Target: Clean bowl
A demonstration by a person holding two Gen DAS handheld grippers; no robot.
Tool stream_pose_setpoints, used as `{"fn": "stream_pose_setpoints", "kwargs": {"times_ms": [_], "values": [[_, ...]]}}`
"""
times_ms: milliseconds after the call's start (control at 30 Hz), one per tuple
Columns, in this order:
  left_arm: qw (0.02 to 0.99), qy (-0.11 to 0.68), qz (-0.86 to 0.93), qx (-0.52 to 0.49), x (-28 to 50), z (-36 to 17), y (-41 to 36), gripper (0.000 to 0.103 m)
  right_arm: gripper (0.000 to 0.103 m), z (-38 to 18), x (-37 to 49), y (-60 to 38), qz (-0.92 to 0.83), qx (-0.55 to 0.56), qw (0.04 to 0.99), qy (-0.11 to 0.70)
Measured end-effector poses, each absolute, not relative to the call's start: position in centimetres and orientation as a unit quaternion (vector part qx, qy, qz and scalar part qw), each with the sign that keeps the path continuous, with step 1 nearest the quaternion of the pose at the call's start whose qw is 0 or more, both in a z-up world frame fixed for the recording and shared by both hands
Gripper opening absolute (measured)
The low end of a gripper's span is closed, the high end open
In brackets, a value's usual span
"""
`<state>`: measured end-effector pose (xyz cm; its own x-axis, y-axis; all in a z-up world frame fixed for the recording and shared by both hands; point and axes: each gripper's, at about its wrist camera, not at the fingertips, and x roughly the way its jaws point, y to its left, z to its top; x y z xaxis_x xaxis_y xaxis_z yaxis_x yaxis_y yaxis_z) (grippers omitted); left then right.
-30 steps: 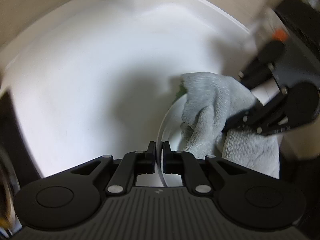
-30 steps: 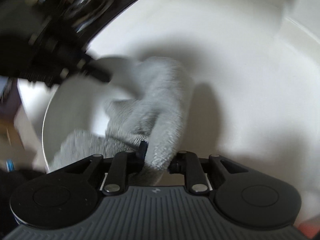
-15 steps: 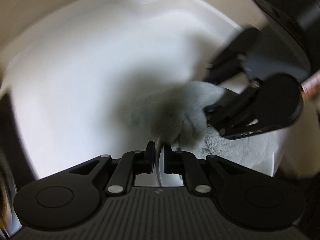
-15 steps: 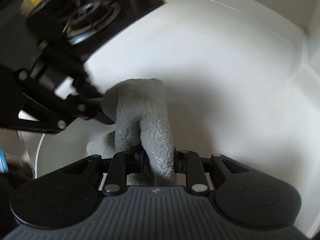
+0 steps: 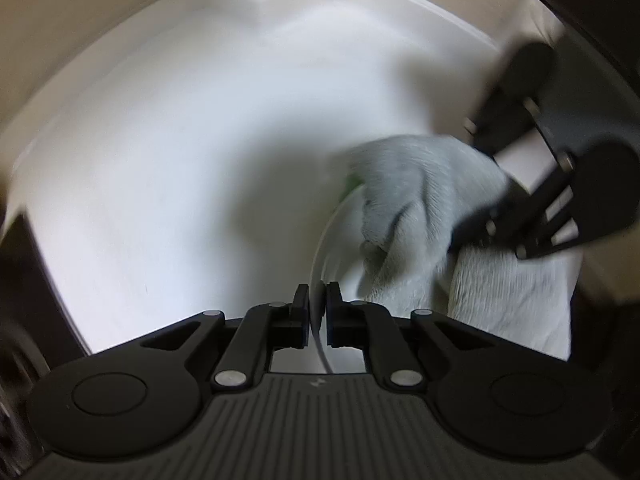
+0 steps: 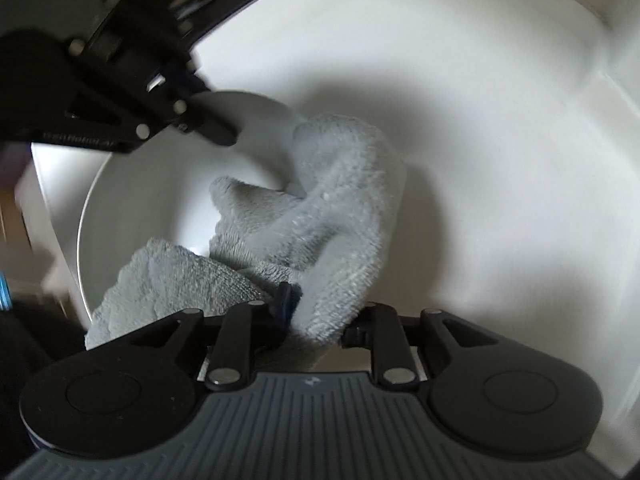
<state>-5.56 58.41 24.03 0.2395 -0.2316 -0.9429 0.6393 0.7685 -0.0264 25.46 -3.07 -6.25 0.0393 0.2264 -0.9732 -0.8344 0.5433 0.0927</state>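
The left gripper [image 5: 318,312] has its jaws clamped on the rim of the white bowl [image 6: 136,200], though they have just been closing further. The right gripper [image 6: 316,322] pinches the grey cloth [image 6: 340,216], jaws just widening. The cloth drapes over the bowl's rim at three o'clock, above the white bench [image 5: 160,140].

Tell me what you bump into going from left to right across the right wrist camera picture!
Left gripper pinching the bowl rim → bowl → grey cloth held by the right gripper → bare white countertop.
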Motion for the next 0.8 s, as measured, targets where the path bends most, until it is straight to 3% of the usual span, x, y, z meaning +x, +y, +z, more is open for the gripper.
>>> {"fn": "stream_pose_setpoints", "kwargs": {"times_ms": [167, 300, 500, 633, 800], "values": [[0.758, 0.545, -0.307, 0.185, -5.0, 24.8, 59.3, 0.005, 0.022, -6.2, 26.9, -0.5, 0.43, -0.336, 0.662, 0.514], [0.768, 0.541, -0.301, 0.163, -5.9, 25.4, 61.5, 0.007, 0.022, -6.5, 28.8, 0.5, 0.438, -0.299, 0.673, 0.516], [0.799, 0.567, -0.193, 0.053, -9.0, 26.6, 66.9, 0.009, 0.016, -6.5, 30.8, -1.0, 0.399, -0.171, 0.714, 0.549], [0.811, 0.569, -0.136, -0.009, -12.6, 27.0, 70.4, 0.008, 0.015, -6.5, 30.3, -2.0, 0.356, -0.141, 0.742, 0.55], [0.817, 0.558, -0.144, -0.012, -15.4, 27.5, 73.2, 0.007, 0.012, -6.4, 27.4, -3.9, 0.317, -0.106, 0.762, 0.554]]}}
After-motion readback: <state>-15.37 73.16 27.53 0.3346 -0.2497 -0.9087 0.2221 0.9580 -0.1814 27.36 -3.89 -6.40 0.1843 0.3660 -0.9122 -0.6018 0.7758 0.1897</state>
